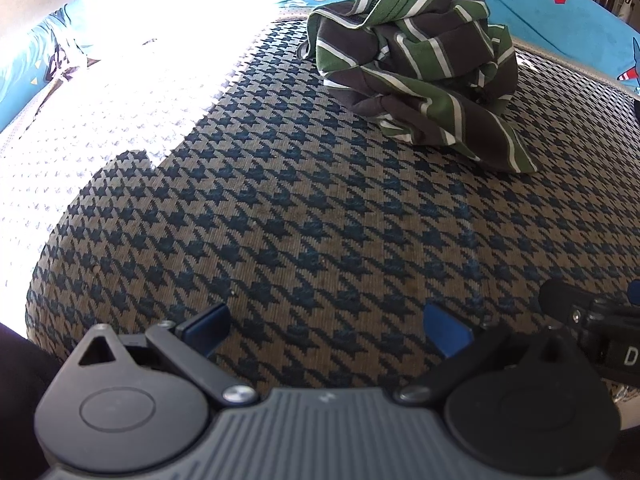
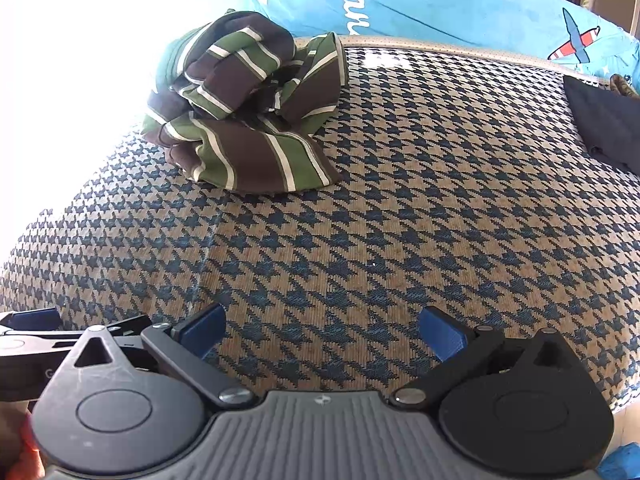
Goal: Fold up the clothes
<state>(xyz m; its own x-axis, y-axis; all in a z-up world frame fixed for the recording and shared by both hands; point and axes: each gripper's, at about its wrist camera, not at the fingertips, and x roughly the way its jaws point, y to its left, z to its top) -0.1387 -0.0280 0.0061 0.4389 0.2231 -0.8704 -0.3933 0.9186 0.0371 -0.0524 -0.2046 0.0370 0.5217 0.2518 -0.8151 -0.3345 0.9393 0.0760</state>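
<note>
A crumpled garment with brown, green and white stripes (image 1: 424, 68) lies in a heap on a houndstooth-patterned blanket (image 1: 320, 220), far ahead and right in the left wrist view; it also shows in the right wrist view (image 2: 248, 112), far ahead and left. My left gripper (image 1: 326, 330) is open and empty, low over the blanket, well short of the garment. My right gripper (image 2: 322, 332) is open and empty too, also well short of it. The right gripper's body (image 1: 600, 332) shows at the right edge of the left wrist view.
A blue printed bedsheet (image 2: 460, 4) with lettering and plane drawings runs behind the blanket. A dark cloth (image 2: 608, 120) lies at the blanket's right side. Strong sunlight washes out the left part of the blanket (image 1: 120, 100).
</note>
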